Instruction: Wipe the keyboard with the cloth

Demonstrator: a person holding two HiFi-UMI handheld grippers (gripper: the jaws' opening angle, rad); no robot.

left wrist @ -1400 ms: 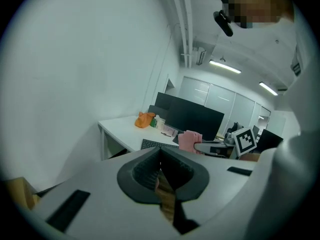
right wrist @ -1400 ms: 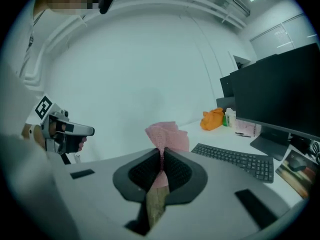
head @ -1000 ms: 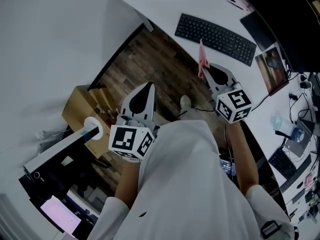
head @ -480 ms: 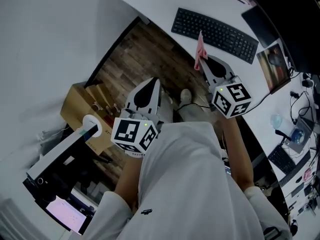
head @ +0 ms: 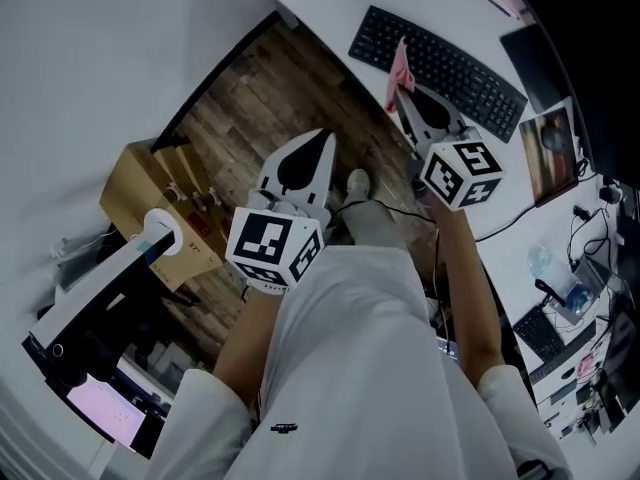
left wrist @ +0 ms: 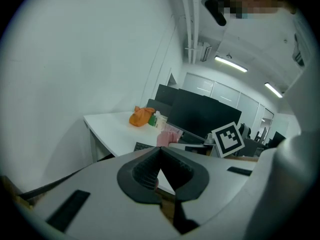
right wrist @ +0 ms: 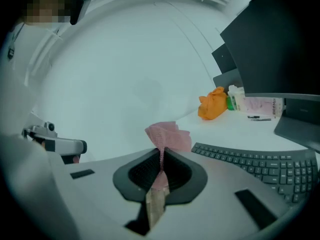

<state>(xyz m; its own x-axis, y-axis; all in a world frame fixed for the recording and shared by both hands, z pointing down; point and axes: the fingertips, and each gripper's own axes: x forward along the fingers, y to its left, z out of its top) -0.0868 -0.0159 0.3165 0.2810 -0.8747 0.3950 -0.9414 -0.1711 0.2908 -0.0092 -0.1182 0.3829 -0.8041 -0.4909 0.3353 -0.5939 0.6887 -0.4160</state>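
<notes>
At the black keyboard's [head: 455,63] left end, your right gripper [head: 410,93] has brought the pink cloth [head: 399,66] forward from short of the keys, jaws clamped on its fold. Your left gripper [head: 322,138] stays back over the wooden floor [head: 260,118], jaws together on nothing. Wiping looks ready to start once you lower the cloth.

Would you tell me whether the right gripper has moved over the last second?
Yes. The right gripper, shut on the cloth, has moved forward toward the keyboard; the cloth's tip now overlaps its near rows.
</notes>
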